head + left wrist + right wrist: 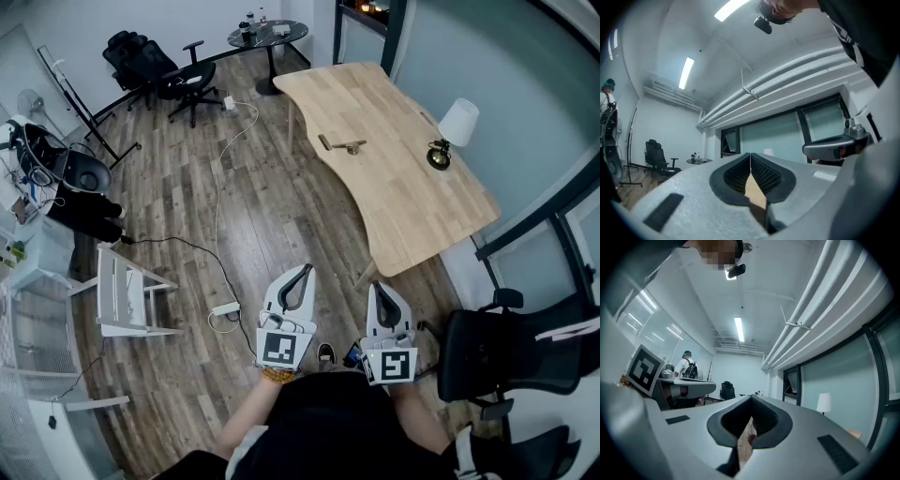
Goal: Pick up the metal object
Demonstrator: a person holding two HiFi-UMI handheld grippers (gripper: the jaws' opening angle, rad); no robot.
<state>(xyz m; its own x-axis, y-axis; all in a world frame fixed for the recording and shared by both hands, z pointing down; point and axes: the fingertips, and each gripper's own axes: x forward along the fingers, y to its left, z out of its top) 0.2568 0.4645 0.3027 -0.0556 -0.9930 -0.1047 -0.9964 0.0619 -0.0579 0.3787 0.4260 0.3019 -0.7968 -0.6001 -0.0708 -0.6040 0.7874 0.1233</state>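
Observation:
A small brass-coloured metal object lies on the light wooden table near its far-left part. My left gripper and right gripper are held close to the body over the floor, well short of the table's near corner, jaw tips pointing toward the table. Both are shut with nothing between the jaws. In the left gripper view the left gripper has its tips meeting, with a sliver of table seen behind. In the right gripper view the right gripper is likewise closed. The metal object is not visible in either gripper view.
A white-shaded lamp stands on the table's right side. Black office chairs sit at the right, close to my right gripper. A white rack, a power strip with cables and a round black table occupy the wooden floor.

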